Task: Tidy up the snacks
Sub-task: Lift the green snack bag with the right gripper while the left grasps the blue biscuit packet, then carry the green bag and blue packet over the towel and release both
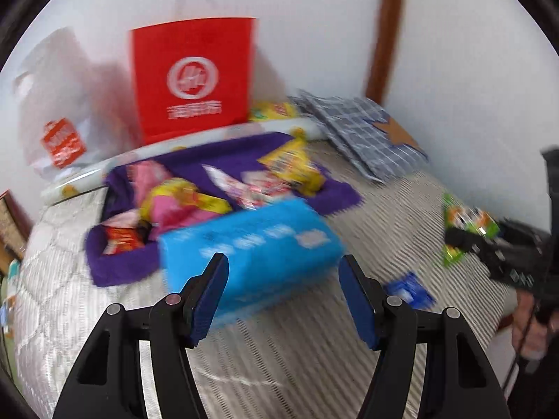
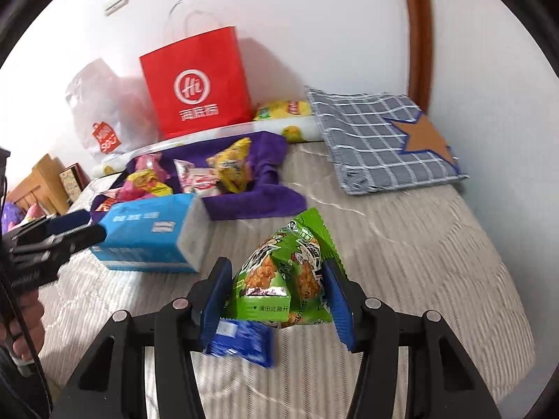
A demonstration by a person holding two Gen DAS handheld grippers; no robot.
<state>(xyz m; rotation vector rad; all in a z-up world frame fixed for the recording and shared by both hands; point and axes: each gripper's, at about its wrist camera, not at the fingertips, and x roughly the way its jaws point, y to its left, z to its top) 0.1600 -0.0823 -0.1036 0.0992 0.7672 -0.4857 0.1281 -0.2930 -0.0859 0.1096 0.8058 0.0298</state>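
Note:
A light-blue tissue pack [image 1: 251, 248] lies on the bed in front of a purple cloth bin [image 1: 118, 262] filled with several snack packets. My left gripper [image 1: 283, 300] is open, its blue pads on either side of the pack's near end; whether they touch it is unclear. In the right wrist view my right gripper [image 2: 276, 296] stands open around a green snack bag [image 2: 283, 279], which stands on the bed between the pads. A small blue packet [image 2: 241, 344] lies just under the left pad. The tissue pack [image 2: 153, 234] and the purple bin [image 2: 251, 202] show at the left.
A red paper bag [image 2: 199, 87] and a white plastic bag [image 2: 101, 111] stand against the wall behind the bin. A yellow chip bag [image 2: 283, 110] lies beside them. A grey checked pillow [image 2: 384, 139] with a star lies at the back right. Wooden furniture [image 2: 38, 185] is at the left.

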